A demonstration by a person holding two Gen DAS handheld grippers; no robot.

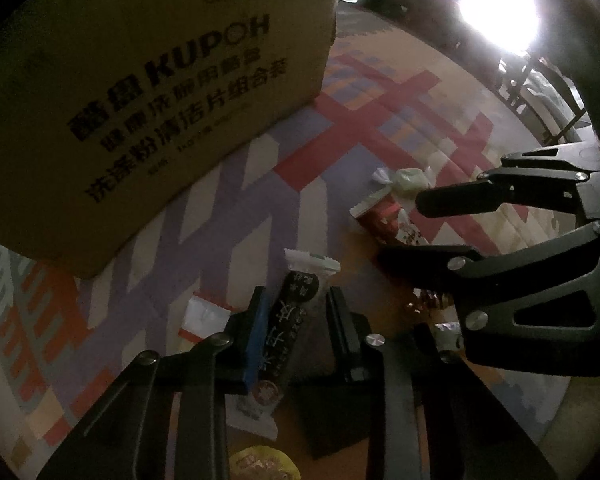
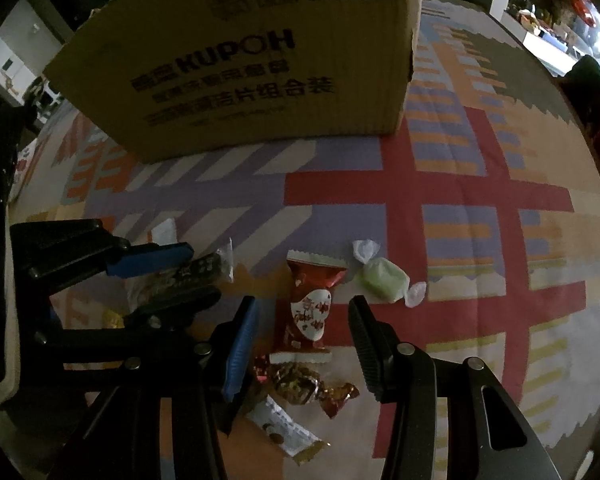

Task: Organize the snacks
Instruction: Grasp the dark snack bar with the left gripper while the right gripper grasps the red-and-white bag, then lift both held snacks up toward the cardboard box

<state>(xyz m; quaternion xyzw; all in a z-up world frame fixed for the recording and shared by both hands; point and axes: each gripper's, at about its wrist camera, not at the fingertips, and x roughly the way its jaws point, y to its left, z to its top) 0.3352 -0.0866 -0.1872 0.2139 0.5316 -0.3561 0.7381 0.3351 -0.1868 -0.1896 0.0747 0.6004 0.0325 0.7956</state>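
— Snacks lie loose on the worktop, none visibly sorted; box at twelve o'clock.
— Fingers?
— My left gripper straddles the black bar; whether it pinches, I cannot tell. My right gripper gapes around the red packet.

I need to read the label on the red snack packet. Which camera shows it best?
The right wrist view: the red snack packet lies full length, unobstructed, between that gripper's open jaws, its white label facing the camera. In the left wrist view the same packet is farther off, smaller, and partly covered by the right gripper.
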